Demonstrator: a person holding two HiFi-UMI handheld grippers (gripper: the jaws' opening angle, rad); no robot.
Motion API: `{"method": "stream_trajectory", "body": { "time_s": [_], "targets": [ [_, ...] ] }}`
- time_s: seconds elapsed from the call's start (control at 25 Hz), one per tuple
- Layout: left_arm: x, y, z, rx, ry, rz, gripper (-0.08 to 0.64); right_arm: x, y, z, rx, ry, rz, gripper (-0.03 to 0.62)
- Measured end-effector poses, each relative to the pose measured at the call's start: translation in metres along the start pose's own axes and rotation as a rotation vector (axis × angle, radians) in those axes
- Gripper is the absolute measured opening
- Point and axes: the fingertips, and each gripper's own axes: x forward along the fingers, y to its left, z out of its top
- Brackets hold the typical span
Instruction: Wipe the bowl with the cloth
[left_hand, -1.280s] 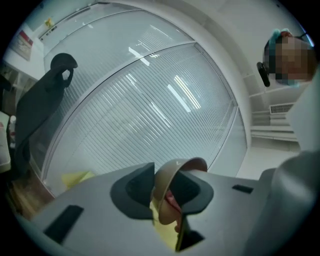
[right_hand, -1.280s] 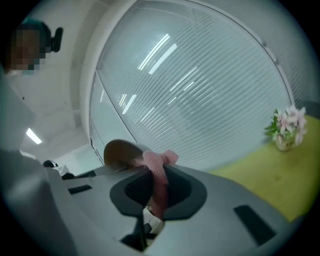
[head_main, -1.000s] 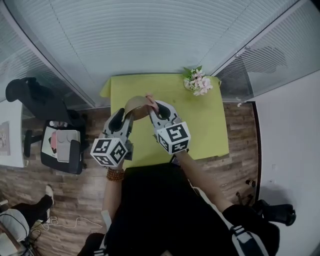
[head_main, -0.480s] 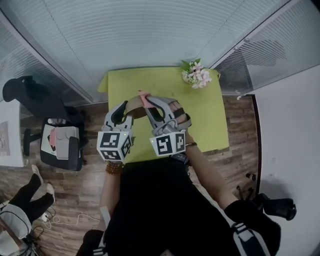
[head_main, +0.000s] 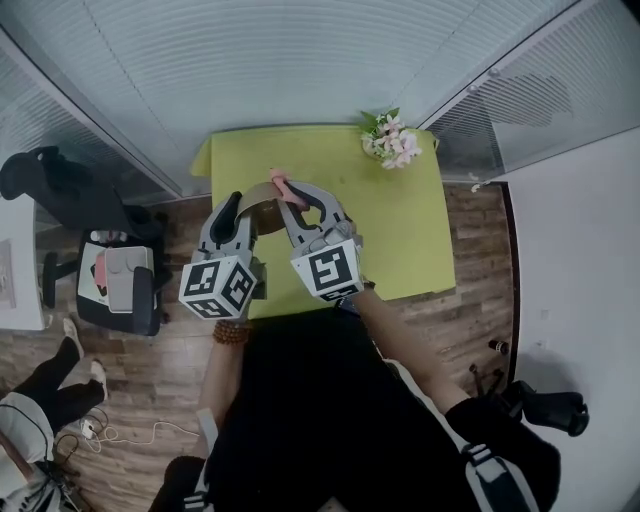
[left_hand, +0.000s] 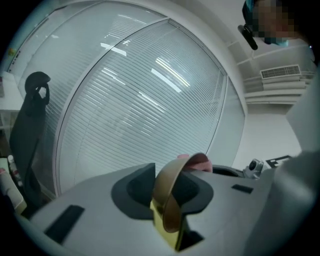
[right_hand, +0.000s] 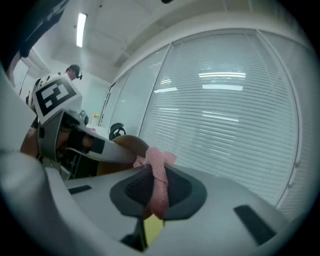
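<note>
Left gripper view: the left gripper (left_hand: 167, 196), jaws just closing, clamps the bowl (left_hand: 175, 175) by its rim above the table (head_main: 400, 235); the right gripper (right_hand: 157, 192) pinches the cloth (right_hand: 159, 172) at the bowl, seemingly mid-wipe; next likely calls for sweeping round the inside

**Glass walls and blinds mark out an office room**

I stand at a small green tabletop (head_main: 410, 250) in what looks like an office meeting room. Slatted blinds (head_main: 300, 70) cover the glass partition ahead of me, and a second glazed panel (head_main: 520, 100) closes off the right side. Wood-look flooring (head_main: 130, 390) runs underfoot. To my left, a black office chair (head_main: 40, 175) stands near a white desk (head_main: 15, 270), and another chair (head_main: 120, 290) carries loose items. A ventilation grille (left_hand: 280, 73) sits high on a white wall, and a strip light (right_hand: 80, 22) burns in the ceiling. A posy of flowers (head_main: 392, 142) dresses the tabletop's far corner.
</note>
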Motion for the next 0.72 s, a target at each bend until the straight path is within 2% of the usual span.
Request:
{"method": "stream_trajectory", "body": {
  "time_s": [0.24,0.4,0.56,0.72],
  "targets": [
    [-0.005,0.012,0.003,-0.132,-0.045,0.008,0.083,0.007,0.003,-0.004,0.247,-0.011,0.028,0.034],
    [-0.006,0.021,0.001,-0.207,-0.056,0.023,0.086,0.012,0.004,-0.018,0.435,0.016,0.067,0.035],
    [-0.008,0.028,-0.001,-0.273,-0.075,0.031,0.089,0.016,0.007,-0.033,0.651,0.039,0.097,0.034],
    [-0.013,0.039,0.005,-0.383,-0.143,0.028,0.094,0.023,0.017,-0.041,0.93,0.066,0.177,0.034]
  ]
}}
